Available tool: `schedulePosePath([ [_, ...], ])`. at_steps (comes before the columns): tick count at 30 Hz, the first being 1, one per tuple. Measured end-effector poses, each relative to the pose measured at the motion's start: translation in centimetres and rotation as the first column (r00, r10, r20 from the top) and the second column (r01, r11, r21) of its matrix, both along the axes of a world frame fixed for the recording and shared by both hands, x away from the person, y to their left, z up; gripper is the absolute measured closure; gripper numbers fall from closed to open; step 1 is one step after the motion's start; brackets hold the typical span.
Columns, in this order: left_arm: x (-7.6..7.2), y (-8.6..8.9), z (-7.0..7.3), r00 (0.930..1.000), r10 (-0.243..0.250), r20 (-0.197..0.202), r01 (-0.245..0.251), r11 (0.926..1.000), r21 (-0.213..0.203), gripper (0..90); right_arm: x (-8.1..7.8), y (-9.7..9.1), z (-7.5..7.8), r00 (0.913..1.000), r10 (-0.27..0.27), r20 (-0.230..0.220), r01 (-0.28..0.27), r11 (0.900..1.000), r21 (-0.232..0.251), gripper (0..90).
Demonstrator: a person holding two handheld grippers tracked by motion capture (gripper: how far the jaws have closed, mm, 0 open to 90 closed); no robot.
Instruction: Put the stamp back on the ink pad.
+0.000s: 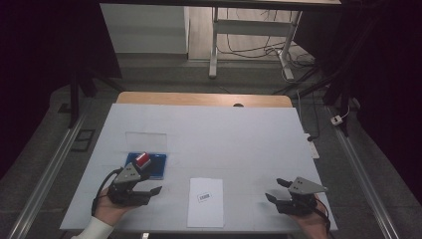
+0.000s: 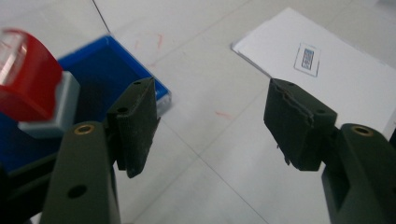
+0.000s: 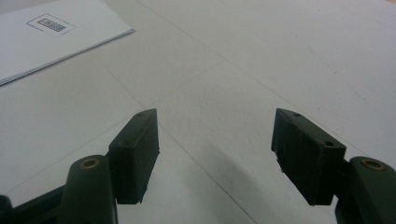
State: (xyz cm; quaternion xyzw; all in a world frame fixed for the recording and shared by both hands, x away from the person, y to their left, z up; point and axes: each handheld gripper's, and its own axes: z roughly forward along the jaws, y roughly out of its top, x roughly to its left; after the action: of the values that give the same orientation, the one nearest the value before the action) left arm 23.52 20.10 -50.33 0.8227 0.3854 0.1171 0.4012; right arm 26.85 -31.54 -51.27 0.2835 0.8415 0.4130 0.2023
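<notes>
Now left gripper [image 1: 150, 185] wide, empty, red stamp [image 1: 143, 159] at one o'clock, right gripper [image 1: 277, 190] wide, empty, low over bench [image 1: 239, 139].

One white table [image 1: 249, 144] here, and on it one sheet of paper [image 1: 205, 202] carrying one small printed code label [image 1: 204, 197]. One blue tray [image 1: 158, 167] sits on the surface, with one red stamp [image 1: 143, 159] standing in it. Two grippers are in play, the left gripper [image 1: 149, 185] and the right gripper [image 1: 277, 190]. One clear plastic rectangle [image 1: 145, 139] lies beyond the tray.
</notes>
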Motion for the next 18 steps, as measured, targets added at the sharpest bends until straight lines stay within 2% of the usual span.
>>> schedulePosePath([
  [3,-0.4,0.2,-0.5,1.0000,0.003,-0.009,-0.003,1.0000,-0.003,35.3,-0.2,-0.2,0.0,1.0000,0.008,0.002,-0.008,0.9999,0.008,32.1],
  [8,-0.9,0.6,-1.0,0.9998,0.017,-0.009,-0.017,0.9998,-0.007,35.2,-0.4,-0.6,-0.2,0.9999,0.009,0.007,-0.009,0.9999,-0.013,32.1],
  [18,-1.0,0.7,-1.4,0.9996,0.027,-0.003,-0.027,0.9996,0.003,35.2,-0.6,-0.2,-0.1,0.9991,0.040,0.017,-0.040,0.9991,-0.016,32.1],
])
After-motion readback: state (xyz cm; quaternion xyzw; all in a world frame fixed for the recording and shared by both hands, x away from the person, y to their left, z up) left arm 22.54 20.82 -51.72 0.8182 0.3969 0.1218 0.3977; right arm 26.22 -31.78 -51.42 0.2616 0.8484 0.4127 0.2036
